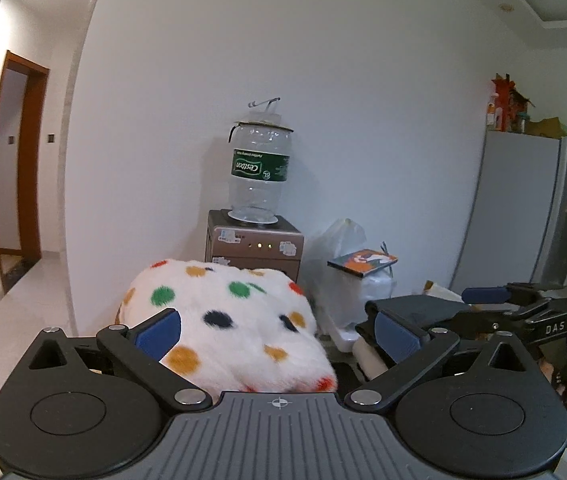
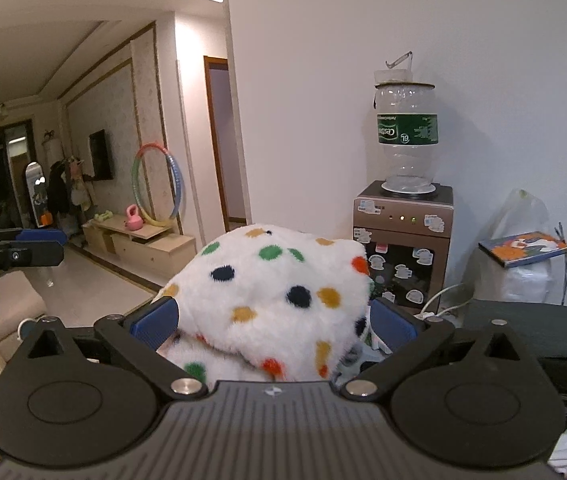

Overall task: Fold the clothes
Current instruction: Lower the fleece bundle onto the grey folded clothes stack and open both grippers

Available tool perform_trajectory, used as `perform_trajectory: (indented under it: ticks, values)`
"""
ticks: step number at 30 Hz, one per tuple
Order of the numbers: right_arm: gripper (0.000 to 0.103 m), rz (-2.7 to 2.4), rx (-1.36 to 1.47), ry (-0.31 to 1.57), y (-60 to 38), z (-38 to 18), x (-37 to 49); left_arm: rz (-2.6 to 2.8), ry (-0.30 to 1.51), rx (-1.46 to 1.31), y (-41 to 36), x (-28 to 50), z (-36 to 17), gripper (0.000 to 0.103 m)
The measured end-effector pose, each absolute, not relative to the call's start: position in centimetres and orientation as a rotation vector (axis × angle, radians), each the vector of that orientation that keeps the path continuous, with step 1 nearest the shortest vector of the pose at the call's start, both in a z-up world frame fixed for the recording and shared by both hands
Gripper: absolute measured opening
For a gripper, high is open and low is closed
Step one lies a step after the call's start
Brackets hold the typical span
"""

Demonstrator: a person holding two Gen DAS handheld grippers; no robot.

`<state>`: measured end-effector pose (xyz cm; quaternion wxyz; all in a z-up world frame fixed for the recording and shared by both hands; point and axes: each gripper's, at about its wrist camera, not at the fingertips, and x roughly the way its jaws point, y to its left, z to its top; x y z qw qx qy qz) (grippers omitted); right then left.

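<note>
- Nearest in the left wrist view, the left gripper (image 1: 279, 334) had its blue pads spread wide, one at 9 o'clock and one at 3 o'clock of the frame's lower middle.
- The fluffy white garment with coloured dots (image 1: 235, 328) bulged up between those pads. It seemed to brush the left pad, while a clear gap showed before the right one, so nothing was pinched.
- In the right wrist view, the right gripper (image 2: 271, 326) was also spread as wide as it goes. The same garment (image 2: 283, 300) filled the space between its pads as a rolled, bulky bundle. Whether the pads pressed on it could not be told; they looked merely alongside it.
- Judged from this, the bundle was already folded or rolled thick, and the wide jaws suited letting it go or taking so fat a bundle.
- At 3 o'clock in the left view, the other gripper's dark arm reached in just beside the bundle.
- Beyond, at 12 o'clock, a brown water dispenser (image 1: 253, 246) carried an upturned clear bottle (image 1: 260, 168) against a white wall.
- At 2 o'clock, farther right, stood white plastic bags (image 1: 347, 276) with a book on top, then a grey fridge (image 1: 511, 208).
</note>
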<state>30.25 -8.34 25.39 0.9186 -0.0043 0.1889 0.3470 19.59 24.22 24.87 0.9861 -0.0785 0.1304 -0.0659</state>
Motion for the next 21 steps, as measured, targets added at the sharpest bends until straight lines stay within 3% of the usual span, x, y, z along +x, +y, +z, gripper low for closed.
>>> perform_trajectory:
  ticks: [13,21]
  values:
    - [0.103,0.713,-0.123,0.353,-17.0,24.5,23.5,0.104,0.245,-0.103,11.5,11.1,24.9,0.103]
    - [0.103,0.724,-0.133,0.344,-20.9,21.9,19.1,0.202,0.276,-0.157,6.0,7.6,21.9,0.103]
